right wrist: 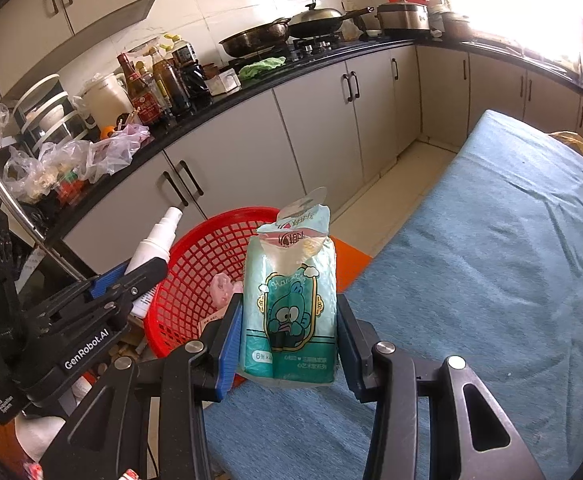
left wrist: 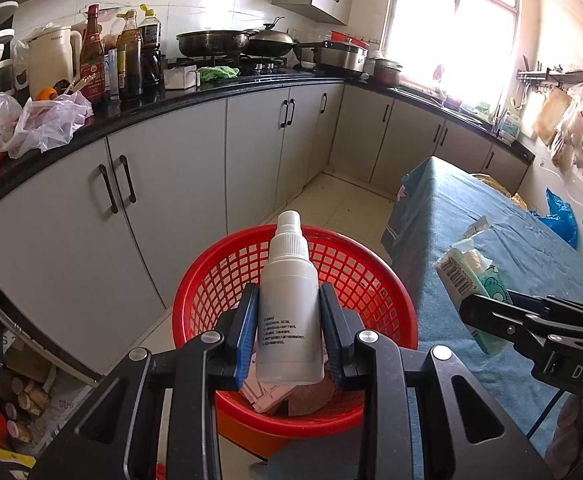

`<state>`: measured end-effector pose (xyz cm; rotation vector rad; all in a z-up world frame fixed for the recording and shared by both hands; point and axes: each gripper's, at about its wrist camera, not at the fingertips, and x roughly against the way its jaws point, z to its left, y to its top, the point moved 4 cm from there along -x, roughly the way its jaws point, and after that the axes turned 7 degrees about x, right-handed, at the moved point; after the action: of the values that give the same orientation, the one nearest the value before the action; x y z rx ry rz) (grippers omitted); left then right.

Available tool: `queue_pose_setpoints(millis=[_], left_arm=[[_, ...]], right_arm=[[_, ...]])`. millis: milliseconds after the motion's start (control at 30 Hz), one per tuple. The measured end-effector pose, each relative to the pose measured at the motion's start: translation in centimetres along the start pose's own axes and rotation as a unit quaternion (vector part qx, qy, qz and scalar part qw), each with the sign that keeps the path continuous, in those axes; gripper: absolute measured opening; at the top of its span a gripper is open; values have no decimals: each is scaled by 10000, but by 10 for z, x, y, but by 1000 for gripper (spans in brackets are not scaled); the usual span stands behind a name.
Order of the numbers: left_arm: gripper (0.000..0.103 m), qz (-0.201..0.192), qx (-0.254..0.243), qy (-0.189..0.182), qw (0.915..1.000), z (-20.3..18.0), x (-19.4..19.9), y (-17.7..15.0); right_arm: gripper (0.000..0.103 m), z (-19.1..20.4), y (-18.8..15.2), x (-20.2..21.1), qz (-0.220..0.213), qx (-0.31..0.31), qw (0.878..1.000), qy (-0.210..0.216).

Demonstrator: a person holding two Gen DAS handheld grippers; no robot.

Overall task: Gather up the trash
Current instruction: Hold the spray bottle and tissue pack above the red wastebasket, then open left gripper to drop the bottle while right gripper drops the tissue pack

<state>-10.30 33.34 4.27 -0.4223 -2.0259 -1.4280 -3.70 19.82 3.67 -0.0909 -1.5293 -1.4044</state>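
Observation:
My left gripper (left wrist: 289, 320) is shut on a white spray bottle (left wrist: 290, 300), held upright over the red mesh basket (left wrist: 355, 280). Paper and cardboard scraps (left wrist: 287, 398) lie in the basket's bottom. In the right wrist view the same bottle (right wrist: 153, 248) sticks up from the left gripper (right wrist: 131, 280) beside the basket (right wrist: 195, 280). My right gripper (right wrist: 289, 312) is shut on a green tissue pack (right wrist: 291, 304) with a cartoon print and a torn top, held above the edge of the blue-covered table (right wrist: 491, 280). From the left wrist the pack (left wrist: 471, 272) and right gripper (left wrist: 487, 312) show at the right.
Grey cabinets (left wrist: 171, 184) under a black counter (left wrist: 211, 88) run along the left and back, loaded with bottles, pans and plastic bags. The basket stands on the tiled floor (left wrist: 343, 200) between cabinets and table. A blue bag (left wrist: 559, 216) lies at the table's far end.

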Motion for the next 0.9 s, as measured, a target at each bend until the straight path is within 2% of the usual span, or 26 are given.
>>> queue_pose_setpoints(millis=[167, 367, 533, 900], left_arm=[[29, 21, 55, -15, 10000, 1, -3, 0], [29, 5, 139, -16, 9999, 4, -9, 5], [29, 143, 286, -71, 9995, 9, -19, 5], [29, 191, 441, -114, 9988, 20, -28, 8]], right_arm=[[47, 5, 8, -10, -78, 74, 9999, 89], [47, 7, 16, -34, 35, -35, 9997, 221], [47, 5, 23, -52, 112, -151, 9994, 280], [49, 0, 22, -70, 224, -270, 9989, 323]])
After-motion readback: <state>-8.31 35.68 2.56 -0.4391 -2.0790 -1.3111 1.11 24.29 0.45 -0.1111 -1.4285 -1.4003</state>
